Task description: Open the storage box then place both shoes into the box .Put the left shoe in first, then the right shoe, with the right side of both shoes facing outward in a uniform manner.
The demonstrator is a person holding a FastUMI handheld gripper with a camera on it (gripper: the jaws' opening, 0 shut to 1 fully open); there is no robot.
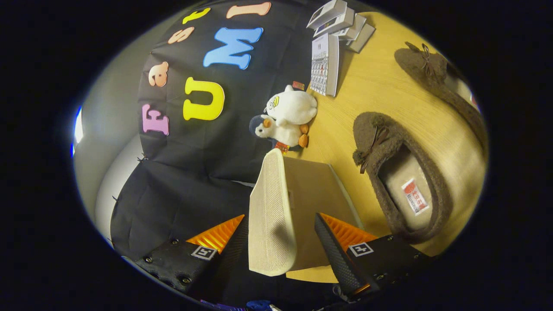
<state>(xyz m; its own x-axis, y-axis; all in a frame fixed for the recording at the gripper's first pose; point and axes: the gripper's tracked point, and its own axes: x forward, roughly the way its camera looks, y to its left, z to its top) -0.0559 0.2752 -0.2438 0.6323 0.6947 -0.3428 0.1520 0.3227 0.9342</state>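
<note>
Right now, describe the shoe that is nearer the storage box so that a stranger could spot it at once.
Start at the wooden table. The beige storage box sits between the gripper fingers, which are open around its raised lid. Right beside the box lies a brown fuzzy shoe with a bow; its twin, the farther shoe, lies beyond it.

Red-white label [414,195] inside near shoe [402,172]: print unreadable.
</note>
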